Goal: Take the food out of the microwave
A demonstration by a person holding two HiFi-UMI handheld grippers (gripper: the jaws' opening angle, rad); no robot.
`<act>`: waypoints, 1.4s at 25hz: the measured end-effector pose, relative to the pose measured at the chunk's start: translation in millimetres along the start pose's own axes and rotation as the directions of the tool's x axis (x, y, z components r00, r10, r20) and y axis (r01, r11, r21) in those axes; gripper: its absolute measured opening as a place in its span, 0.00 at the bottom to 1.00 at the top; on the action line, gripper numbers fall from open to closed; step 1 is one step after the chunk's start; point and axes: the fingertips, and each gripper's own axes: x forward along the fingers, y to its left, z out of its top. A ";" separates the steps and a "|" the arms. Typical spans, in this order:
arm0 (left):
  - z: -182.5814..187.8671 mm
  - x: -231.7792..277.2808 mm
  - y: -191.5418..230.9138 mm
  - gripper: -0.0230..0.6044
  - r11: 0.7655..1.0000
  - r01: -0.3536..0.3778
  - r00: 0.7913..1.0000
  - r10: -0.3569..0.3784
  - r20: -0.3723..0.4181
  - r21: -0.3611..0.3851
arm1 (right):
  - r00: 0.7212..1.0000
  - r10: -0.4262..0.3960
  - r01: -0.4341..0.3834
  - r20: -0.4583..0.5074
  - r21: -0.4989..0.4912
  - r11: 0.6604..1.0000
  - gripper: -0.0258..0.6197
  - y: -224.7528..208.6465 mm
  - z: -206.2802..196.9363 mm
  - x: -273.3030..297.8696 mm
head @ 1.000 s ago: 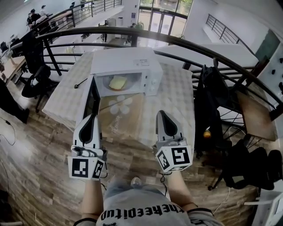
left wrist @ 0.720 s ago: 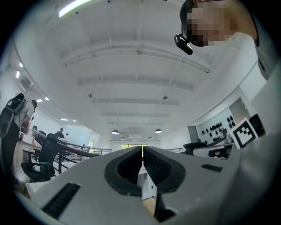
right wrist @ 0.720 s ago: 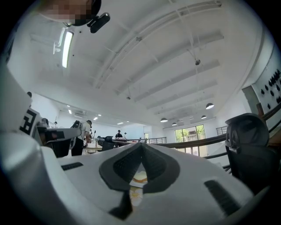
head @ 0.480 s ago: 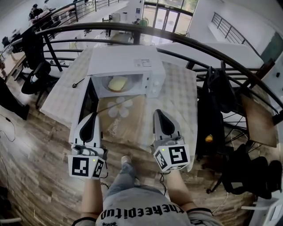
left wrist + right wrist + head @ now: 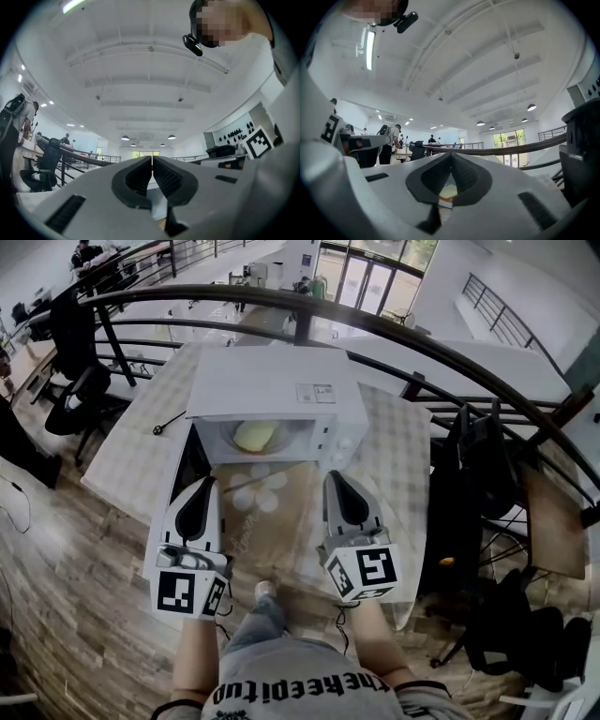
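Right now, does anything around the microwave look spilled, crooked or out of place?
Nothing stands out. The microwave sits flat on the table, its door open to the left, and the yellowish food rests inside it. No spill shows.

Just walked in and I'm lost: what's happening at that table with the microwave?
A person stands at the table with a tool in each hand. The white microwave has its door swung open to the left, and the yellow food sits inside, untouched. The left tool and right tool are both shut and empty, held in front of the opening, not yet reaching in.
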 end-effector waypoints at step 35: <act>-132.2 38.6 21.8 0.05 0.998 0.034 0.977 -0.046 -0.209 -0.059 | 0.854 0.259 -0.405 -0.452 -0.263 0.876 0.14 39.3 -209.7 163.2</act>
